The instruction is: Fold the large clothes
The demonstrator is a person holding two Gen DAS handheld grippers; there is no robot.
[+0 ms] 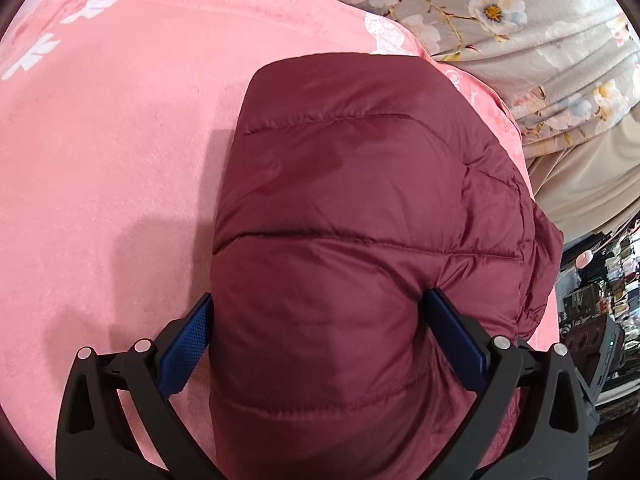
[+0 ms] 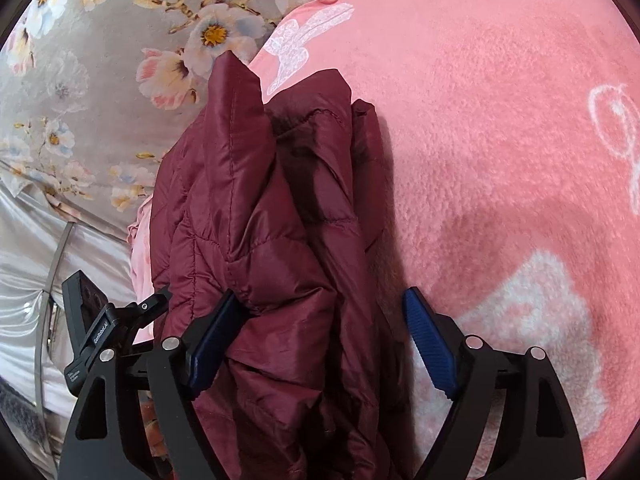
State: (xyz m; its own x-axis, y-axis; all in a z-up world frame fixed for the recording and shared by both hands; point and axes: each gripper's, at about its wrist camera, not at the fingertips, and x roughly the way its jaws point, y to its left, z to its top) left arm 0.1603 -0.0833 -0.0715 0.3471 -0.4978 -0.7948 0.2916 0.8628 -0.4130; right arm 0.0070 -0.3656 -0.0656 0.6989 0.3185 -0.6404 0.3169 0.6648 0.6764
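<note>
Jacket (image 1: 360, 208), maroon and quilted, lies bunched on the pink blanket (image 1: 120, 160) beside flowered bedding (image 1: 520, 40). Left tool (image 1: 320, 320) and right tool (image 2: 320, 320) each straddle it, jaws spread wide.

Both wrist views look down along their jaws, close above the maroon puffer jacket (image 1: 360, 220) (image 2: 272, 240); both share the pink blanket (image 1: 120, 160) (image 2: 500, 160).

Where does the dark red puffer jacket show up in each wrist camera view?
Left wrist view: the puffer jacket fills the center and lower middle, between the left gripper fingers.
Right wrist view: the puffer jacket runs center-left, top to bottom, between the right gripper fingers.
Shared landmark: the pink blanket beneath it.
</note>
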